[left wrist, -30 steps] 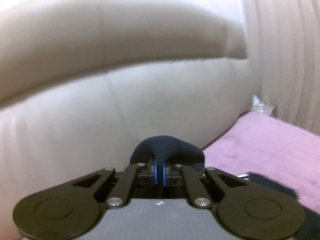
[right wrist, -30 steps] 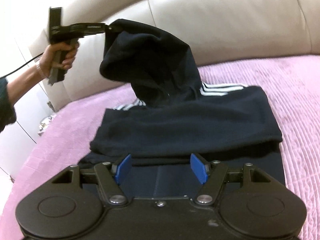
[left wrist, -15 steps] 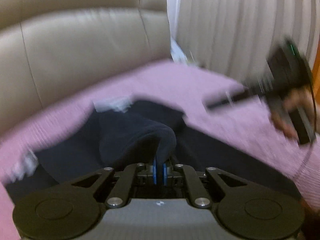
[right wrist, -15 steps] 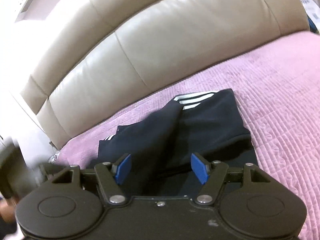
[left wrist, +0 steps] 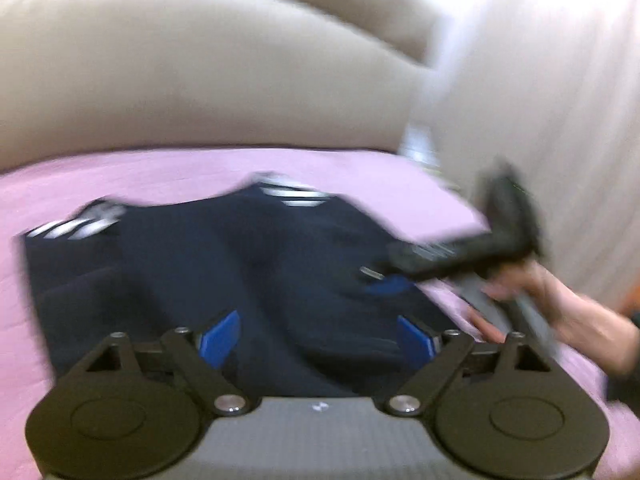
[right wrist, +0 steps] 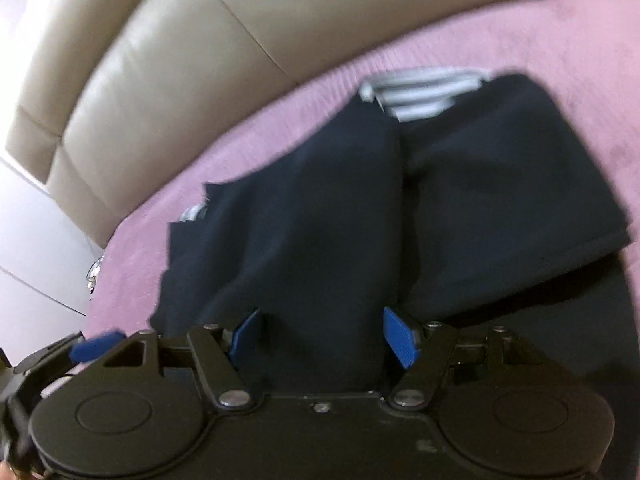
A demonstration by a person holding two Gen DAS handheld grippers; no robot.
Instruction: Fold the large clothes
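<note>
We are looking at the dark garment [right wrist: 400,216] lying part-folded on the pink bedspread [right wrist: 540,40], white stripes toward the beige headboard [left wrist: 200,80]. Our left gripper [left wrist: 318,338] is hanging with jaws apart, gripping nothing; our right gripper [right wrist: 322,336] is likewise spread wide over the cloth. Both views are blurring, so we are judging that a hasty grab may be catching several layers at once, dragging the fold askew or bunching the bedspread beneath.
</note>
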